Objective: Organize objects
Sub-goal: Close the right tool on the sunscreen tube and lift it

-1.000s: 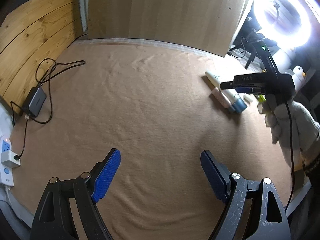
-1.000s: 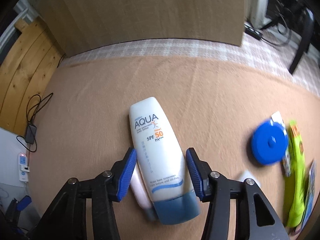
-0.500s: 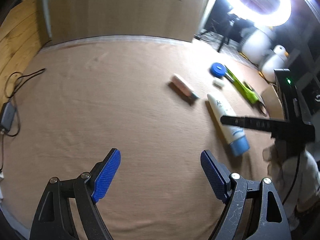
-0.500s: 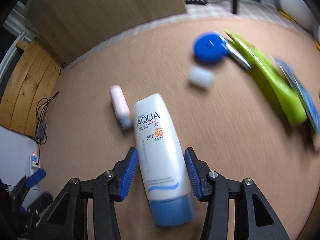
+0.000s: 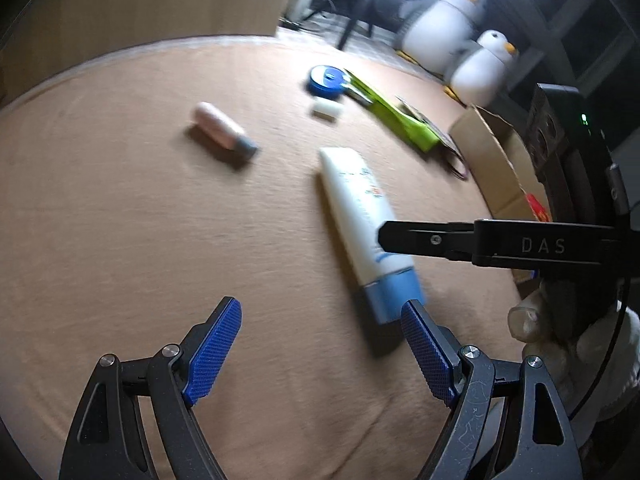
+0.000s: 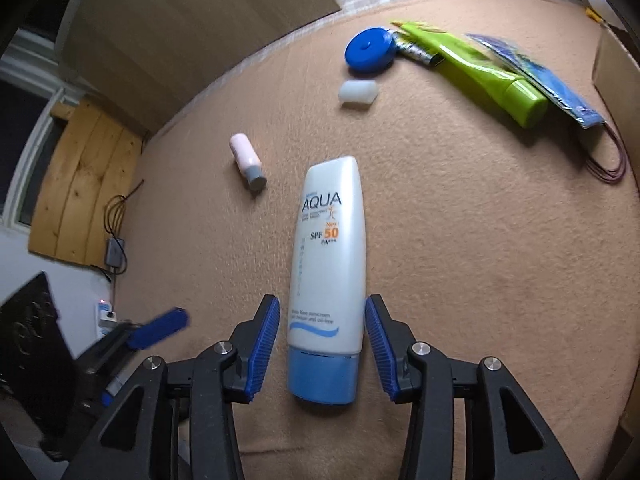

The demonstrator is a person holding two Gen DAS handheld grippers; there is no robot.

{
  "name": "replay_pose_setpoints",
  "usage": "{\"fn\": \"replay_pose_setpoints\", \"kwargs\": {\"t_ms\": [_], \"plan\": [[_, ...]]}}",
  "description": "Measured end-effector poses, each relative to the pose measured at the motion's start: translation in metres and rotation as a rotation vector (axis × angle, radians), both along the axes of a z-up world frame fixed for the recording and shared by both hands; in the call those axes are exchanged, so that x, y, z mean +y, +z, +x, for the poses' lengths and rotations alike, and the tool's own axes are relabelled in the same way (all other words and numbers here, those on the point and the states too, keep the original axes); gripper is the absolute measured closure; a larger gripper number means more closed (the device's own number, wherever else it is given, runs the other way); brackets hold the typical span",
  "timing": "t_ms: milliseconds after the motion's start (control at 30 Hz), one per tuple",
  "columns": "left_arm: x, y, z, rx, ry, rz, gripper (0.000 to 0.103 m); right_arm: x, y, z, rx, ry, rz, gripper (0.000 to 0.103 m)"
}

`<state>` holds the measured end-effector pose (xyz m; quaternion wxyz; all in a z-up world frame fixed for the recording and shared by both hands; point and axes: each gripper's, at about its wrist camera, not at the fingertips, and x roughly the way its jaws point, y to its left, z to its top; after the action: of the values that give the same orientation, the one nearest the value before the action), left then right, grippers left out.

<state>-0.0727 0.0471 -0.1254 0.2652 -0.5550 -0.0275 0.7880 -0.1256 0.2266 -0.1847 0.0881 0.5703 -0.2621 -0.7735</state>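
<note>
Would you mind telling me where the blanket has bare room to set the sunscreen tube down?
The widest bare stretch lies left of the pink bottle, towards the wooden panel. Another runs right of the sunscreen tube, below the green tube. It is crowded around the blue round case, white cap and blue packet.

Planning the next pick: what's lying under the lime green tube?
The lime green plastic tube lies on the tan cloth, partly over a blue foil packet beside it. A dark striped item pokes out near its flat end. What's beneath its middle is covered.
</note>
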Motion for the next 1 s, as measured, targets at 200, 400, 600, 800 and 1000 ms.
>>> {"fn": "replay_pose_setpoints", "kwargs": {"t_ms": [200,400,600,800,1000], "plan": [[0.021,-0.011,-0.014,-0.048,-0.018,0.047,0.019,0.001,-0.001,-0.006,-0.023,0.051,-0.032,0.059],[0.036,-0.019,-0.020,-0.085,-0.053,0.083,0.020,-0.011,-0.009,-0.016,-0.049,0.103,-0.022,0.058],[0.042,-0.025,-0.026,-0.112,-0.057,0.112,0.032,-0.017,-0.014,-0.021,-0.066,0.154,-0.003,0.058],[0.047,-0.027,-0.029,-0.123,-0.062,0.123,0.042,-0.018,-0.013,-0.021,-0.063,0.179,0.004,0.059],[0.051,-0.025,-0.029,-0.130,-0.054,0.122,0.050,-0.018,-0.010,-0.018,-0.054,0.169,0.012,0.062]]}}
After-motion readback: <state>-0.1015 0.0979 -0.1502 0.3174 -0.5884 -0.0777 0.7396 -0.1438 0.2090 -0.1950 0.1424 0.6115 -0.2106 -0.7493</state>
